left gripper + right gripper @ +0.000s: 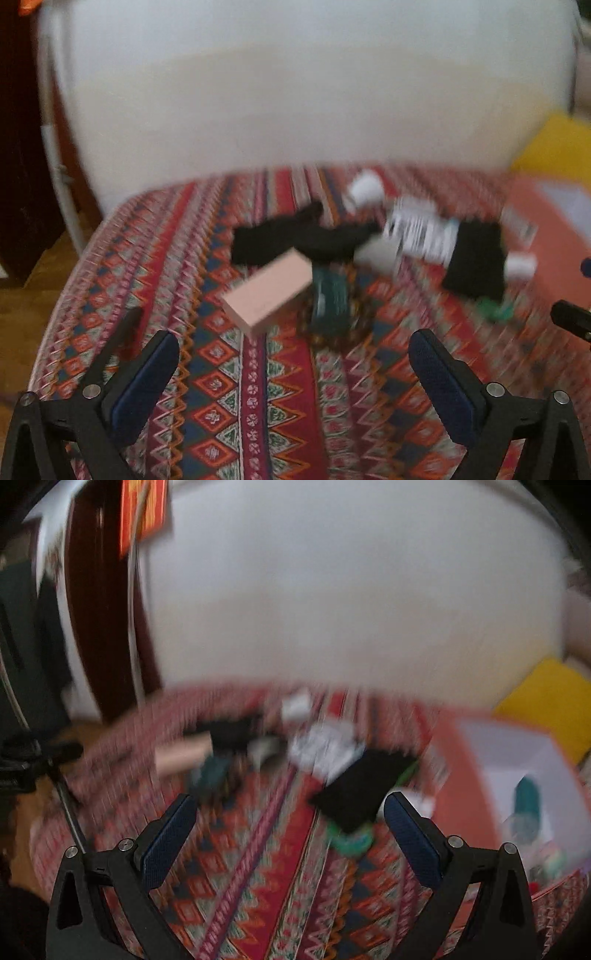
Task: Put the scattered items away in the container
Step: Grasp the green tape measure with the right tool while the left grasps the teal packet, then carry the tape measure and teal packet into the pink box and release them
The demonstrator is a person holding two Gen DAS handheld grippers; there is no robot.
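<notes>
Both pictures are blurry. My left gripper (293, 373) has its fingers wide apart, with nothing between them. My right gripper (290, 834) is wide apart too and holds nothing.

On the patterned tabletop (236, 406) I see a pink box (269, 291) lying flat. Just beside it is a green thing (328, 295) I cannot make out. Behind them lies a black cloth (295, 236). Another black cloth (476, 258) partly covers a white bottle (421, 232).

The orange box (461, 775) sits at the right edge of the tabletop. Some small things lie inside it.
</notes>
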